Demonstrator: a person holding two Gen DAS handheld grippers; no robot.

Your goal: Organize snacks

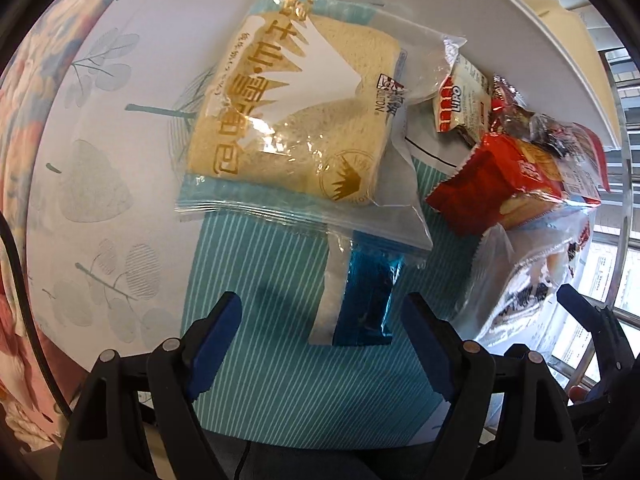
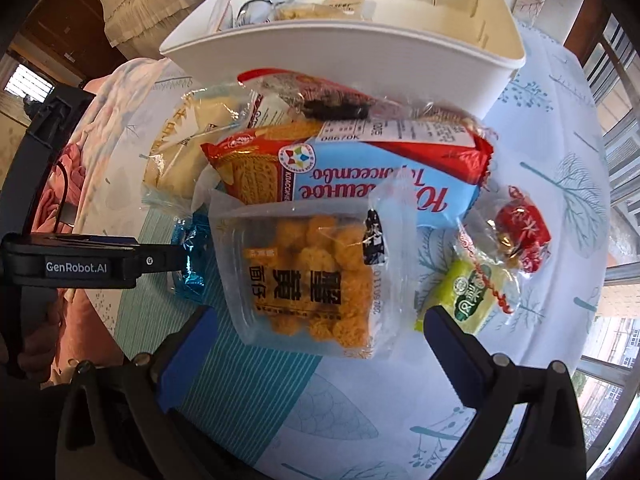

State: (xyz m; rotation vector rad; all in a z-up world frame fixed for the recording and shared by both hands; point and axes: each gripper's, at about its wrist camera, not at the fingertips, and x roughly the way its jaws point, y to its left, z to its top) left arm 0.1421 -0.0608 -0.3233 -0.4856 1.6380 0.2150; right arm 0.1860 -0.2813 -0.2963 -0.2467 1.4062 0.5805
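Snacks, loose lot, lying on a leaf-printed tablecloth (image 2: pixel 568 128) with a teal striped patch: clear tub-pack of orange puffed balls (image 2: pixel 308 280), centre of the right wrist view, flat on the cloth between and just beyond the jaws of the right gripper (image 2: pixel 320 340), which stand spread wide and touch nothing; blue-and-red biscuit packet (image 2: pixel 360 168) just above it, its lower edge overlapped by the tub-pack; clear bag with a red top (image 2: pixel 320 96) above that, resting against the bin wall; red wrapped sweet (image 2: pixel 524 232) and green wrapped sweet (image 2: pixel 476 288) at right, close together; bagged sliced bread (image 1: pixel 296 120), upper centre of the left wrist view, lying over the far end of a blue foil bar (image 1: pixel 360 300); small Lipo wafer pack (image 1: pixel 460 104) upper right. Left gripper (image 1: pixel 320 332) spread, the foil bar between its jaws but not pinched. White plastic bin (image 2: pixel 360 64), top of the right wrist view, already holds a few pale packets at its far end, too small to name. Judged status: sorting barely begun, roughly nine items left on the table, both grippers poised over a next pick, neither holding anything
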